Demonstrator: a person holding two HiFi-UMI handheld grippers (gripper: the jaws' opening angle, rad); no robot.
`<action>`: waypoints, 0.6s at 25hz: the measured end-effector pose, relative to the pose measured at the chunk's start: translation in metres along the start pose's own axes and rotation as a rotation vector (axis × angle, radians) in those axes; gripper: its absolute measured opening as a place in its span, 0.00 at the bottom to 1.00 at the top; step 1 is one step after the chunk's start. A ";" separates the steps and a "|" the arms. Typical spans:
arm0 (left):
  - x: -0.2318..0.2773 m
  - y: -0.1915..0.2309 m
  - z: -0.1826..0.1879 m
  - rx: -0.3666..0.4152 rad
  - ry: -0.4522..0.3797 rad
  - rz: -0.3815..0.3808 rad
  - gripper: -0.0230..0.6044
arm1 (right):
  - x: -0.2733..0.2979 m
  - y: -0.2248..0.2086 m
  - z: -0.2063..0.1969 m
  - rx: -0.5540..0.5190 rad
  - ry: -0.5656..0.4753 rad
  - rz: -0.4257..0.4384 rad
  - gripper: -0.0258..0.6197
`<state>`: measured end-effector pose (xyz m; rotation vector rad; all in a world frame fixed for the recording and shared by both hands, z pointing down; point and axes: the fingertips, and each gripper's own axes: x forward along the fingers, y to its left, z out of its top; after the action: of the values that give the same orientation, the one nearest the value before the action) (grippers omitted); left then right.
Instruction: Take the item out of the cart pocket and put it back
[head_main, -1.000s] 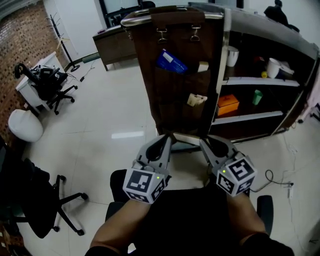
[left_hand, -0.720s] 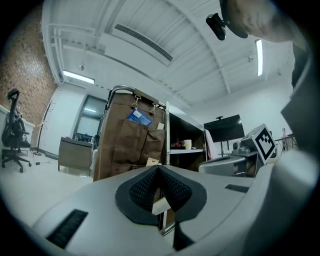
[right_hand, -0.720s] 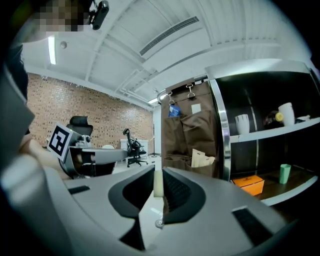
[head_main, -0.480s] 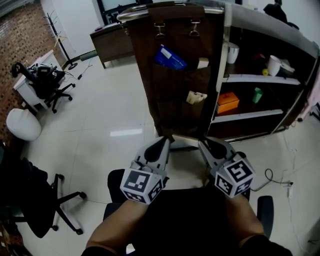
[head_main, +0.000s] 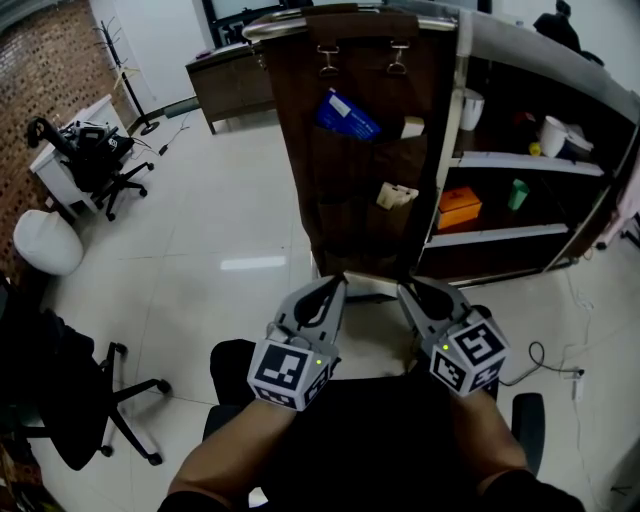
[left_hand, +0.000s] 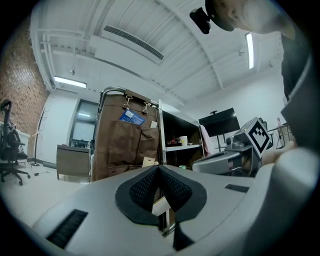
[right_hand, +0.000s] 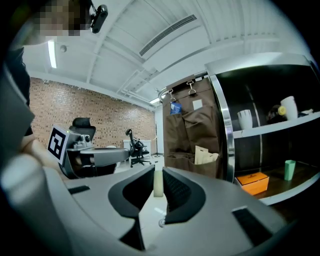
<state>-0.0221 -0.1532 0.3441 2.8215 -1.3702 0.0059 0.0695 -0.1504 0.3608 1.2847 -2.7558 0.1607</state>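
Expect the blue packet, poking from the top pocket of the cart's brown end panel, to be light, flat, somewhat slick and bendable; pinch its exposed upper-left corner. Lies slanted, long axis dropping toward the panel's right edge. Well short of it, low: left gripper pressed together on nothing, right gripper barely parted, empty.

The left gripper is seen with its jaws brought together at the tips, nothing gripped. Straight ahead, a brown pocket organiser is hung on the cart, with a blue item lodged in an upper pocket. The right gripper is seen to the right
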 end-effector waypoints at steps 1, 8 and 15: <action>-0.001 0.000 0.000 0.017 -0.002 0.004 0.04 | 0.001 0.001 0.000 -0.001 0.000 0.003 0.15; -0.004 0.011 -0.001 0.029 -0.011 0.040 0.04 | 0.007 0.006 0.001 -0.004 0.003 0.021 0.14; -0.003 0.012 -0.001 0.004 -0.005 0.036 0.04 | 0.005 0.004 0.001 -0.004 0.003 0.011 0.14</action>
<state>-0.0332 -0.1579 0.3453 2.8013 -1.4228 0.0021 0.0631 -0.1513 0.3604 1.2676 -2.7594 0.1583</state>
